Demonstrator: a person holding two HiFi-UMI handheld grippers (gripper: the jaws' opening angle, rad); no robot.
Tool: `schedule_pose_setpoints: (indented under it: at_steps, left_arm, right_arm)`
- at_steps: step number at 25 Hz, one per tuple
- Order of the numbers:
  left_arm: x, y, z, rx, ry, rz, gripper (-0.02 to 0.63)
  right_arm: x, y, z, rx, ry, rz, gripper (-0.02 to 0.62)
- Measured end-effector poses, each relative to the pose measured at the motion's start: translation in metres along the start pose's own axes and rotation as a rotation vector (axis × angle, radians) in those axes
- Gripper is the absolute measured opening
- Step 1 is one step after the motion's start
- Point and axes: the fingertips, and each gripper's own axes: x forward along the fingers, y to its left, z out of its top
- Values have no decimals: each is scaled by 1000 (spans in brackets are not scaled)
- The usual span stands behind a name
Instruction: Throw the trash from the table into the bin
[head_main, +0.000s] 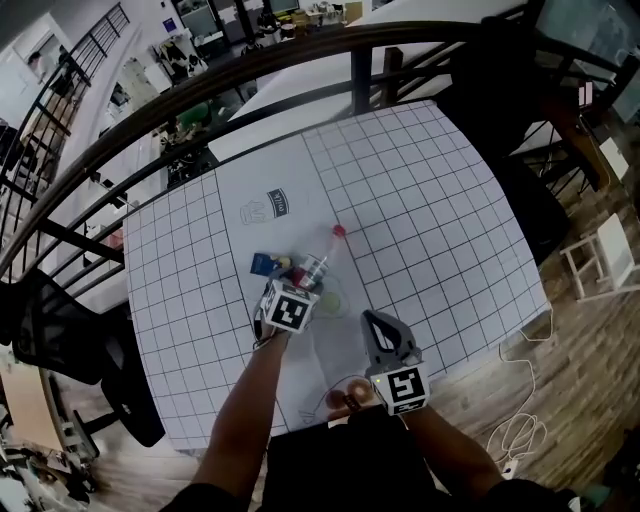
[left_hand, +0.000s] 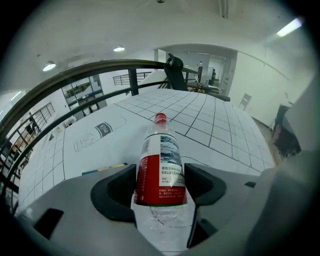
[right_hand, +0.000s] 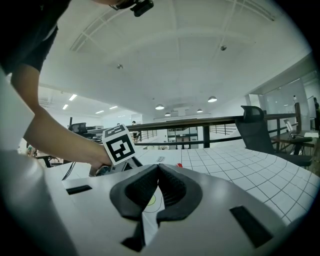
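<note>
The left claw (left_hand: 161, 186) is spread wide astride the bottle (head_main: 322, 258), apparently so its labelled middle can be pinched. The bottle is laid on the table (head_main: 430, 200), cap toward 1 o'clock in the head view. The right claw (right_hand: 158, 172) is held shut and empty at 4 o'clock, clear of the pick.

One table (head_main: 430, 200) bearing one bottle (left_hand: 161, 165) and one blue packet (head_main: 264, 264); two grippers, left (left_hand: 160, 184) and right (right_hand: 158, 186), each carrying one marker cube (head_main: 290, 311), (head_main: 404, 388), two cubes in all; two black chairs (head_main: 60, 335), (left_hand: 175, 75) beside the table.
</note>
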Motion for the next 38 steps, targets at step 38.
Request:
schedule_pose_setpoints:
  at_steps: [38]
  left_arm:
    - [-204,-15,67,-190,-672,241,304]
  right_arm:
    - [-20,24,27,-34,-72,88,23]
